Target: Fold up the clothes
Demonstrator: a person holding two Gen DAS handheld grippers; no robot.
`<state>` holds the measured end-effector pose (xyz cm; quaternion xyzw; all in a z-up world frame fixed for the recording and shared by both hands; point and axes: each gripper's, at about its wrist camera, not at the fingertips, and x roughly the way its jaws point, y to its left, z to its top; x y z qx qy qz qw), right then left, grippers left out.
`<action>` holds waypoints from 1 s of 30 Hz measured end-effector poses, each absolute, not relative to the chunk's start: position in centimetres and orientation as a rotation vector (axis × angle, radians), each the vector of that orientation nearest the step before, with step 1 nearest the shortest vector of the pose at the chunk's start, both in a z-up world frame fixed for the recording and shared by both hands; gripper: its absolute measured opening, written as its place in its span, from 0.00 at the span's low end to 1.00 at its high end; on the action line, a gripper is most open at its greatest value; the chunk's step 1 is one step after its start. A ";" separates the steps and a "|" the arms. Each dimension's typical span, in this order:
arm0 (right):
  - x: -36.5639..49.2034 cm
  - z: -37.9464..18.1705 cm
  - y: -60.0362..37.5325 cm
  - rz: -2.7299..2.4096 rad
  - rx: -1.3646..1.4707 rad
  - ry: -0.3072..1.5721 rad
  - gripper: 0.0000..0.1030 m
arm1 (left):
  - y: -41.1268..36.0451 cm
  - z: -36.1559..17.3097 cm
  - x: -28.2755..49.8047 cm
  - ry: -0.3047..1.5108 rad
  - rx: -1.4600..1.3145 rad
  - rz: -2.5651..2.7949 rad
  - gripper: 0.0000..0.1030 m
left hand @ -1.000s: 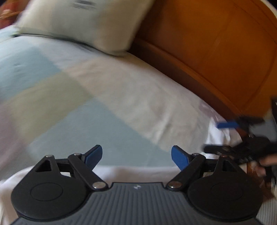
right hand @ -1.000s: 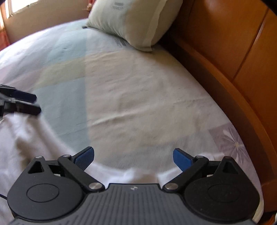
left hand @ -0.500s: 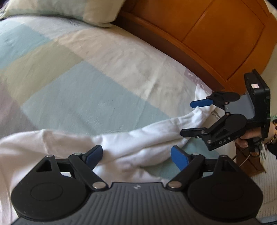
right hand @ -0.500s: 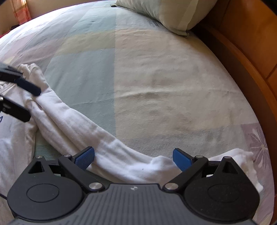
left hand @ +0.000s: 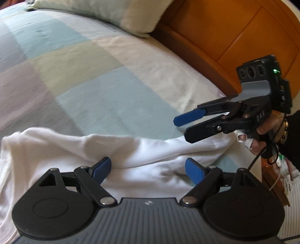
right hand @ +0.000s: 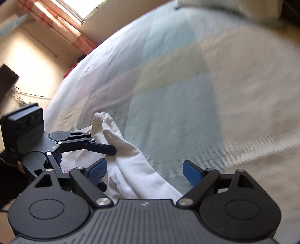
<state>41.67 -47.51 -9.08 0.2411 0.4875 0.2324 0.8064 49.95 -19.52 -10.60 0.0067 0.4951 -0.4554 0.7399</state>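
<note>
The left gripper (left hand: 148,169) gapes wide over the white garment (left hand: 146,150). At 3 o'clock, the right gripper (left hand: 181,129), jaws just narrowing, grips nothing.

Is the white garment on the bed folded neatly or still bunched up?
Bunched up: the white garment lies in a rumpled ridge across the bed.

The white garment (left hand: 142,150) is soft knitted cloth, matt, with loose wrinkles. The bedcover (left hand: 97,88) is woven cloth with a fine, slightly rough texture. The headboard (left hand: 225,37) is smooth varnished wood, a little glossy. The pillow (left hand: 105,13) is matt cloth. The left gripper (left hand: 148,169) is matt black plastic with shiny metal pins.
</note>
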 end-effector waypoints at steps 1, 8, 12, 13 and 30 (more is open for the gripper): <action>42.1 -9.8 -47.7 0.520 0.545 1.060 0.89 | -19.1 -10.8 50.1 1.089 0.001 -0.986 0.83; 44.3 -11.1 -48.1 0.630 0.658 1.079 0.89 | -17.4 -11.0 50.4 1.068 -0.062 -0.949 0.83; 45.8 -12.2 -48.6 0.662 0.804 1.071 0.88 | -17.1 -10.7 50.3 1.058 -0.096 -0.929 0.83; 45.8 -12.3 -48.7 0.661 0.812 1.065 0.88 | -17.0 -10.3 50.3 1.041 -0.109 -0.930 0.83; 36.5 -6.2 -54.6 0.283 0.597 0.972 0.85 | -25.9 -9.8 50.6 1.051 0.050 -1.187 0.84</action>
